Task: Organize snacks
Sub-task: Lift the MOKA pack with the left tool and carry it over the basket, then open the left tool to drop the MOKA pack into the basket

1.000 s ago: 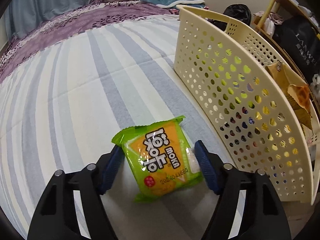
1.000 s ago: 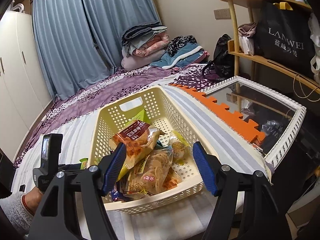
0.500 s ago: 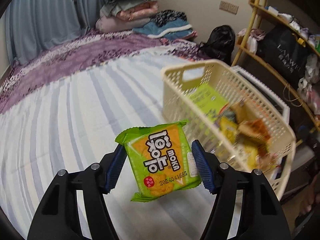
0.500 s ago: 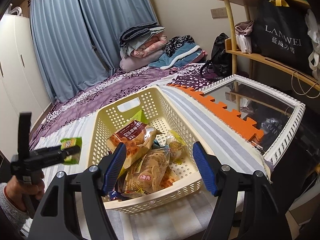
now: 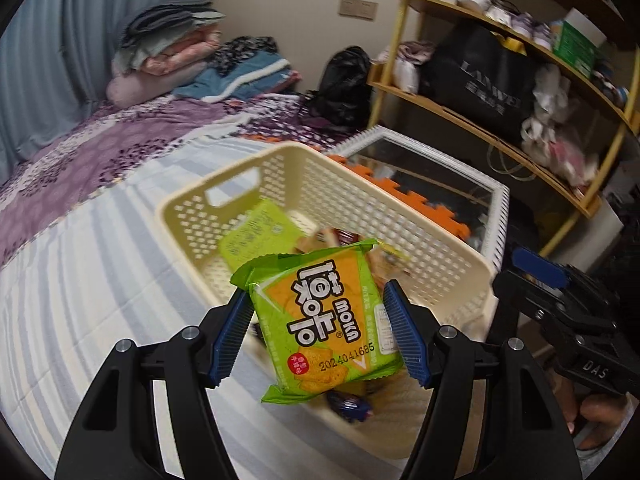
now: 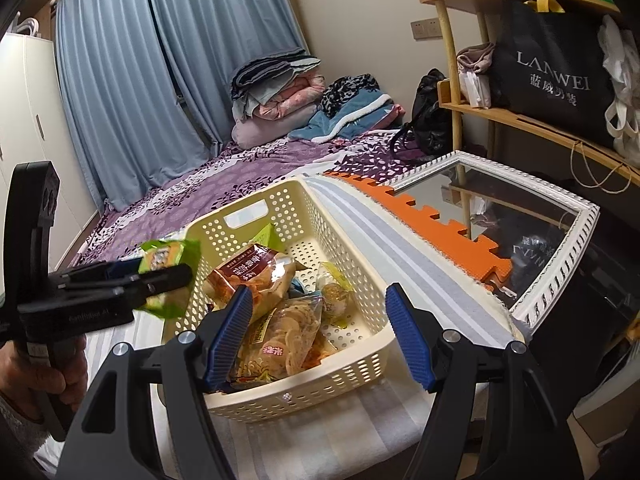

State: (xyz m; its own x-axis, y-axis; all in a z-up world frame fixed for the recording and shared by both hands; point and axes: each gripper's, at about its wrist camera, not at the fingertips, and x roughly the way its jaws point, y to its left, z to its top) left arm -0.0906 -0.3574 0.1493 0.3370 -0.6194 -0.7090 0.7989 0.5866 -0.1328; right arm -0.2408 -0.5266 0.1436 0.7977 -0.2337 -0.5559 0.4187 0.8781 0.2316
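My left gripper [image 5: 316,336] is shut on a green and orange snack packet [image 5: 324,320], its blue pads pressing both side edges. The packet hangs in the air over the near left part of the cream perforated basket [image 5: 400,216]. In the right wrist view the same packet [image 6: 168,254] sits just left of the basket [image 6: 304,396]. Inside lie several snack bags, among them a brown chips bag [image 6: 248,276] and a clear cracker bag [image 6: 280,344]. My right gripper [image 6: 320,320] stands open over the basket's near end with nothing between its fingers.
The basket rests on a striped bed cover [image 5: 80,280]. To its right are an orange foam mat [image 6: 420,216] and a white-framed mirror [image 6: 560,248]. A wooden shelf with a black bag [image 6: 552,64] stands at the right, folded bedding [image 6: 280,92] at the back.
The left gripper lifted the packet off the striped cover and carried it up and rightward, from beside the basket wall to above the basket. The right gripper stayed where it was.
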